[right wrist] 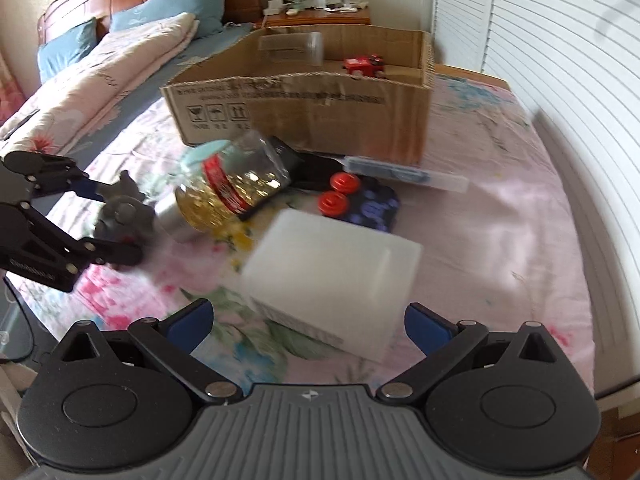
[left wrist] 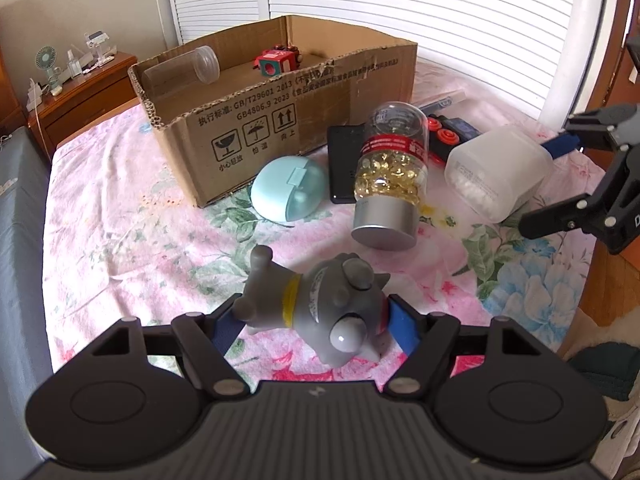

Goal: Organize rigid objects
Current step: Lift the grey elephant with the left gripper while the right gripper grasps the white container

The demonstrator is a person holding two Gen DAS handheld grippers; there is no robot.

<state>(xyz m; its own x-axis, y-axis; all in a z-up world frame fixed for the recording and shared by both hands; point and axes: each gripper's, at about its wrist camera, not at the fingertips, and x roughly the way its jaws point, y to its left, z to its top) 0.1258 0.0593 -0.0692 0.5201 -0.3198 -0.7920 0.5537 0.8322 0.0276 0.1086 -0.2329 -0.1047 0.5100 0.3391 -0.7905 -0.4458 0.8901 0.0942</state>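
Toy dog, grey, hard and light, lies on the bed near the box, pinched across its round slippery belly by the left claw; the right claw gapes wide.

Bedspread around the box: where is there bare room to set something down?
Free: the bedspread left of the cardboard box and teal case, and right of the white container. Crowded: in front of the box, around the capsule bottle.
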